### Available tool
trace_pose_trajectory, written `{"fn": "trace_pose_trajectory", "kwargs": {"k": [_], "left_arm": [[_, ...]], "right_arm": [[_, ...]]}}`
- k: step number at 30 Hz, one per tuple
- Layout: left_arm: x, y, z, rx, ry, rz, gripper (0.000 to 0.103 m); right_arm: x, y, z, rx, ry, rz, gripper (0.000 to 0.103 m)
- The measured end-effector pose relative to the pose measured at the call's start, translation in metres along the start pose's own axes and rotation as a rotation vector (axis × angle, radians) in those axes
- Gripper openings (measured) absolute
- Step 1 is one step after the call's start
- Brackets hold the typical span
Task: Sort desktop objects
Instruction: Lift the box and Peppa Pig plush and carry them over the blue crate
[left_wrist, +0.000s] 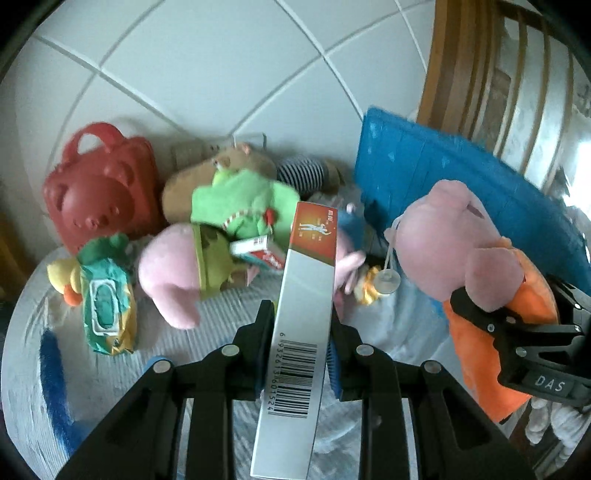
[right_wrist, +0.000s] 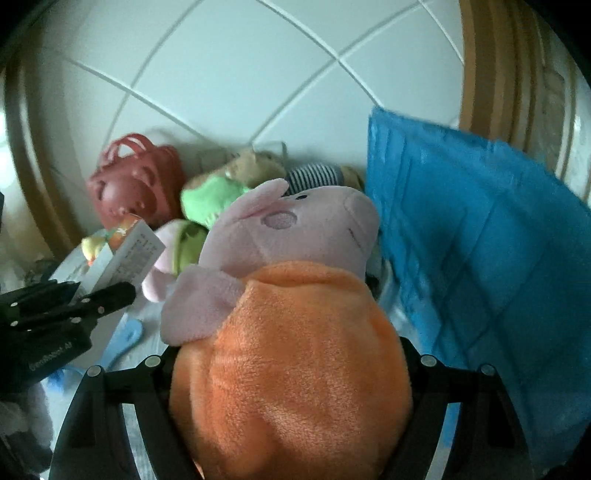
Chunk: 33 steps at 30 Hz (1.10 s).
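Observation:
A long silver box (left_wrist: 300, 347) with a barcode and an orange-red end stands upright between the fingers of my left gripper (left_wrist: 300, 314), which is shut on it. The same box (right_wrist: 129, 254) and left gripper (right_wrist: 107, 299) show at the left edge of the right wrist view. A pink pig plush in an orange dress (right_wrist: 295, 332) fills my right gripper (right_wrist: 288, 354), whose fingers press into its body. From the left wrist view the pig plush (left_wrist: 458, 236) hangs at the right, held by the right gripper (left_wrist: 517, 306).
Below lies a heap of toys: a red bear-shaped bag (left_wrist: 99, 192), a green plush (left_wrist: 240, 199), a pink plush (left_wrist: 166, 280), a wet-wipes pack (left_wrist: 107, 306), a yellow duck (left_wrist: 62, 277) and a small red-white box (left_wrist: 258, 253). A blue quilted cloth (left_wrist: 443, 166) stands at the right.

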<state>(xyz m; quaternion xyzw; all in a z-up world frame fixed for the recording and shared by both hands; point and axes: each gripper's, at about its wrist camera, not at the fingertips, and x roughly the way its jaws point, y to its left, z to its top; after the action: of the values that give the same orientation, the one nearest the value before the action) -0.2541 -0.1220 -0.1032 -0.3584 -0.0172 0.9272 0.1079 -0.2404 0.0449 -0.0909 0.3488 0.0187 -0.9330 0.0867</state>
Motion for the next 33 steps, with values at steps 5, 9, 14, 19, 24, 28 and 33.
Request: {"fn": "trace_pose_trajectory", "kwargs": {"k": [5, 9, 14, 19, 24, 28, 33], "left_arm": [[-0.023, -0.026, 0.016, -0.033, -0.07, 0.034, 0.025], [-0.037, -0.049, 0.028, -0.014, -0.108, 0.034, 0.025], [-0.045, -0.076, 0.043, 0.029, -0.152, -0.003, 0.025], [-0.05, -0.119, 0.062, 0.085, -0.175, -0.051, 0.025], [-0.048, -0.189, 0.088, 0.141, -0.22, -0.113, 0.025], [-0.045, -0.254, 0.111, 0.162, -0.263, -0.156, 0.025], [-0.032, -0.333, 0.137, 0.18, -0.274, -0.184, 0.025]], "right_arm": [[-0.028, -0.013, 0.028, -0.069, -0.071, 0.053, 0.083], [-0.056, -0.031, 0.043, -0.077, -0.136, 0.068, 0.083], [-0.096, -0.06, 0.053, -0.038, -0.22, 0.029, 0.083], [-0.123, -0.1, 0.058, 0.017, -0.27, -0.025, 0.083], [-0.144, -0.162, 0.061, 0.059, -0.307, -0.078, 0.083], [-0.155, -0.222, 0.066, 0.075, -0.326, -0.114, 0.083], [-0.162, -0.303, 0.071, 0.093, -0.322, -0.159, 0.083]]}}
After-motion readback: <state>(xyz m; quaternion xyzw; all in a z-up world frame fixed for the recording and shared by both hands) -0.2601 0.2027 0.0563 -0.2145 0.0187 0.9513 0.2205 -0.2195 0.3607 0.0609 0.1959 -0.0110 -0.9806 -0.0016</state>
